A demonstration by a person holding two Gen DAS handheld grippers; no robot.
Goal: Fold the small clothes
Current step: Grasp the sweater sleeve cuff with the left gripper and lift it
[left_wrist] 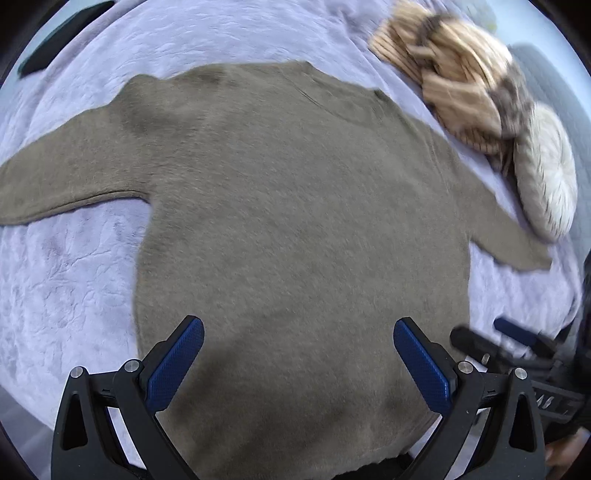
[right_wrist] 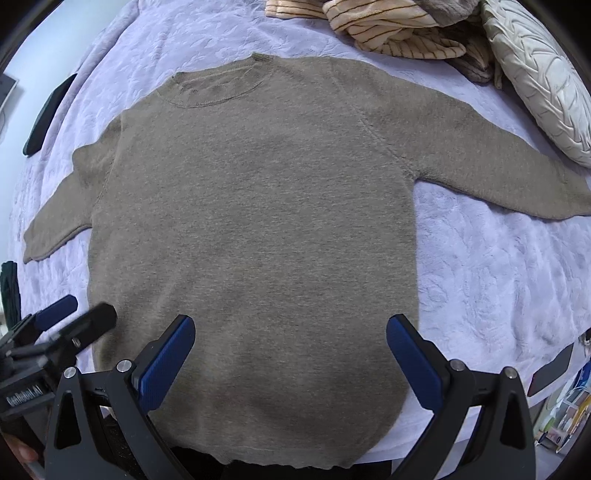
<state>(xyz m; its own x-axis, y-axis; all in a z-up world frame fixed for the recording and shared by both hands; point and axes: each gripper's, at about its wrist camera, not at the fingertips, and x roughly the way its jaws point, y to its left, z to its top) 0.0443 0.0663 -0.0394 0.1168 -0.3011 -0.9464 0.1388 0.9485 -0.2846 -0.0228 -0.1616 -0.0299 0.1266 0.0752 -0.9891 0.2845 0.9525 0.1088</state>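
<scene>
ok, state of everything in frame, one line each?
sweater: spread flat, sleeves out, not yet folded
left gripper: open, above the hem, holding nothing
right gripper: open, above the hem, holding nothing
striped clothes: crumpled heap, unfolded
pillow: lying beside the heap

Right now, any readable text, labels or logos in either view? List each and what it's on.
"GenRobot.AI": white print on the left gripper body, seen at the lower left of the right wrist view.
Same print on the right gripper body in the left wrist view: blurred, unreadable.
Sweater: no label or print visible.
Items at the bed's lower right edge: too small to read.
</scene>
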